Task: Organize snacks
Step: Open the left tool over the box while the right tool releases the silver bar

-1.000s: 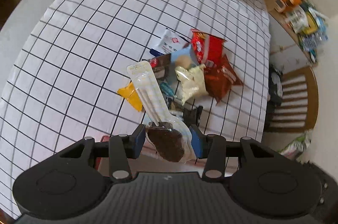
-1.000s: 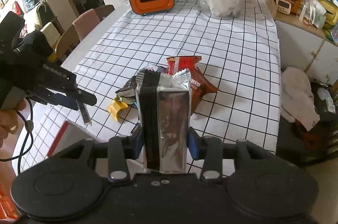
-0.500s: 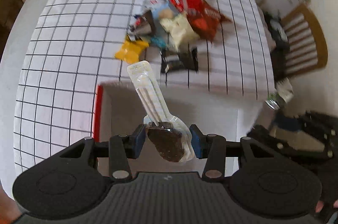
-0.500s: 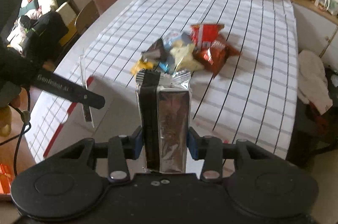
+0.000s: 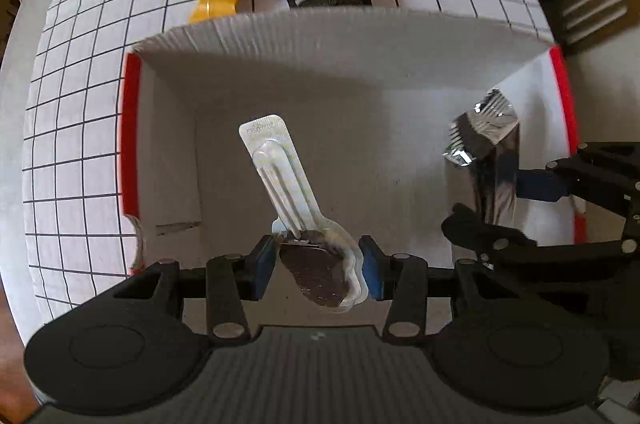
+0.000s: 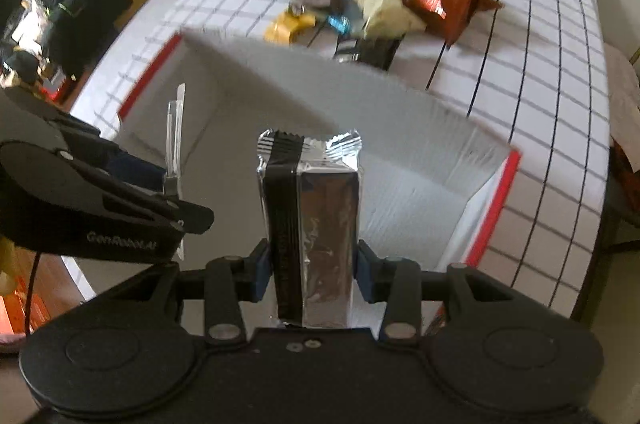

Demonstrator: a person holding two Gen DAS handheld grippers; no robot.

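You're holding both snacks over the open white box: left gripper clamped on the clear-wrapped chocolate stick, long axis pointing far-left, right gripper clamped on the upright silver packet nearer the box's right wall.

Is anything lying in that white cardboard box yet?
Apparently empty: the white cardboard box shows only bare floor; the chocolate lollipop and silver snack packet are both gripped above it.
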